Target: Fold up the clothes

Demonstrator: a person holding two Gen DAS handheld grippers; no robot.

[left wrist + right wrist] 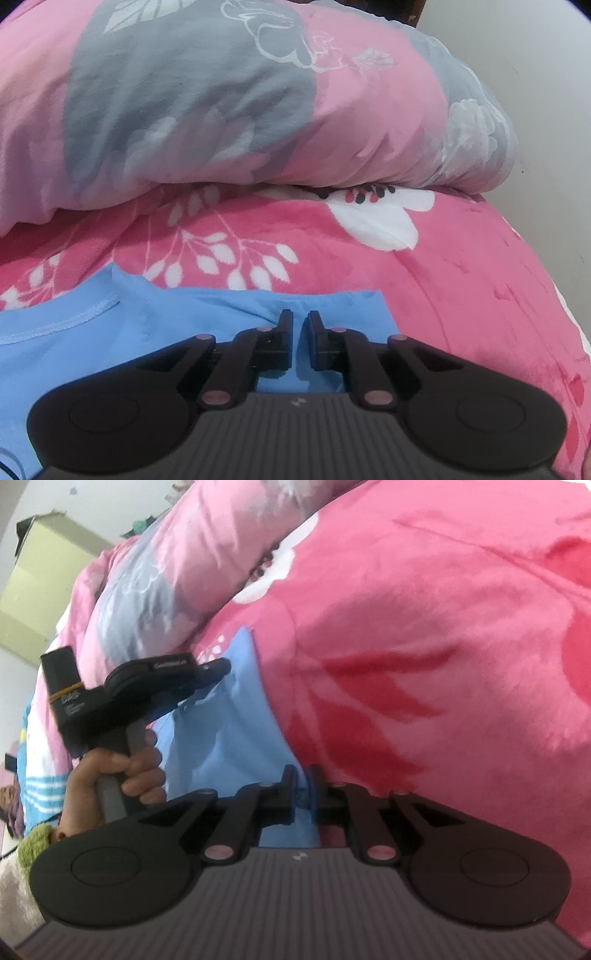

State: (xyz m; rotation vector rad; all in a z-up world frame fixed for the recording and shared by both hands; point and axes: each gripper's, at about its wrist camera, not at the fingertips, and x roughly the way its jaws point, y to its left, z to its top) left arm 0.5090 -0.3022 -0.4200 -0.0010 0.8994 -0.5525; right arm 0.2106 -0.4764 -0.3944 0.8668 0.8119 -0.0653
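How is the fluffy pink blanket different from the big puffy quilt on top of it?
The blanket is deep pink and plush; the quilt is paler pink with large grey patches and looks smooth. The blanket lies spread flat under the blue shirt; the quilt is bunched in a thick roll on the blanket's far side. The blanket has solid white leaves and a flower; the quilt has outlined flowers. Both are pink and floral.

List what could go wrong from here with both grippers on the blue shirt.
1. The left gripper has its fingers nearly closed over the blue shirt, yet a gap shows between them, so the cloth may slip out when lifted.
2. The right gripper pinches only the shirt's edge, which could pull free.
3. The quilt is bunched just beyond the shirt and may crowd the fold.
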